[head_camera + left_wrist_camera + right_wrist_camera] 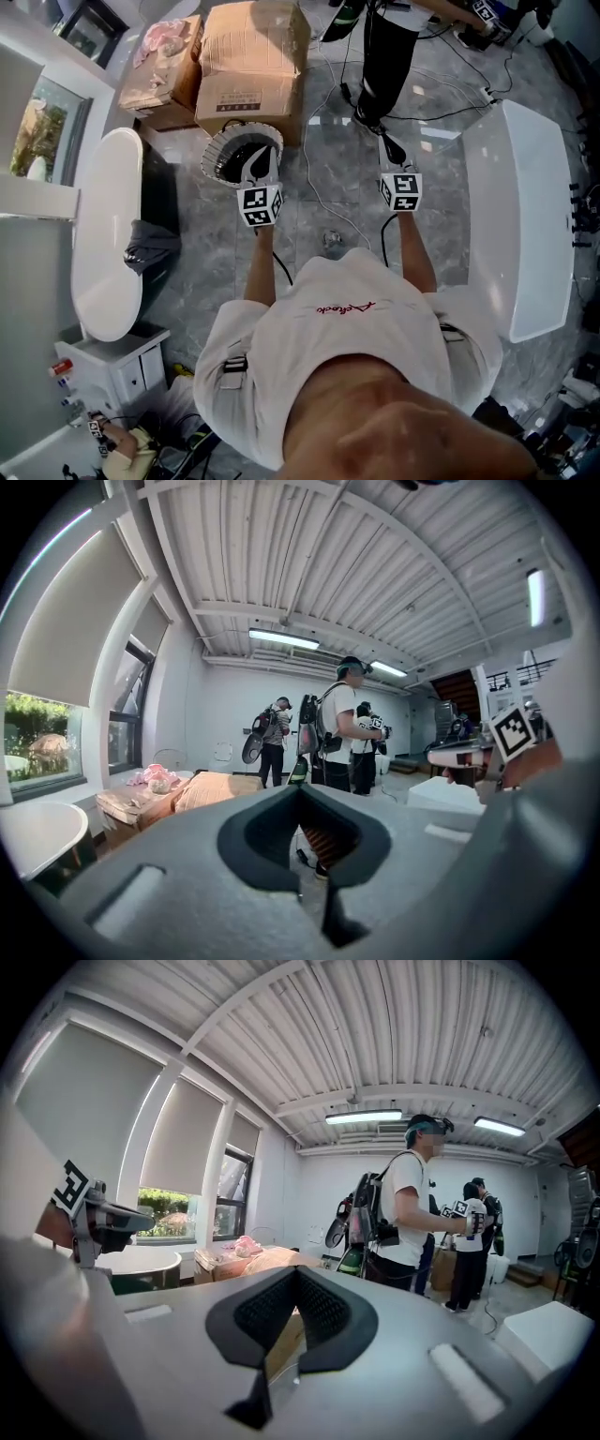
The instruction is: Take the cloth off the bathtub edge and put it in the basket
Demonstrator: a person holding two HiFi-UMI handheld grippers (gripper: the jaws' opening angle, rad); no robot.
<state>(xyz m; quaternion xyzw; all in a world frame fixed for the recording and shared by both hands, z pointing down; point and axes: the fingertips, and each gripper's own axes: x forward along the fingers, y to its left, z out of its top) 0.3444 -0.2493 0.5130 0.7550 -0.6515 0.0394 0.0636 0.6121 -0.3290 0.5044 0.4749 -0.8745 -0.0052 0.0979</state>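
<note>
Since your left gripper [260,165] and right gripper [388,147] are clenched empty, spread the left fingers [248,841] before reaching the cloth [150,247] on the bathtub [105,187].

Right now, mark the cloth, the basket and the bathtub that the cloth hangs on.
grey cloth [150,247]: head view, middle of the draped fabric.
white basket [217,142]: head view, its ribbed rim.
white bathtub [106,211]: head view, bare white surface beside the cloth.

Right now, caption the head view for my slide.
Shut, empty left gripper and right gripper near the basket; grey cloth lies on the bathtub edge.
</note>
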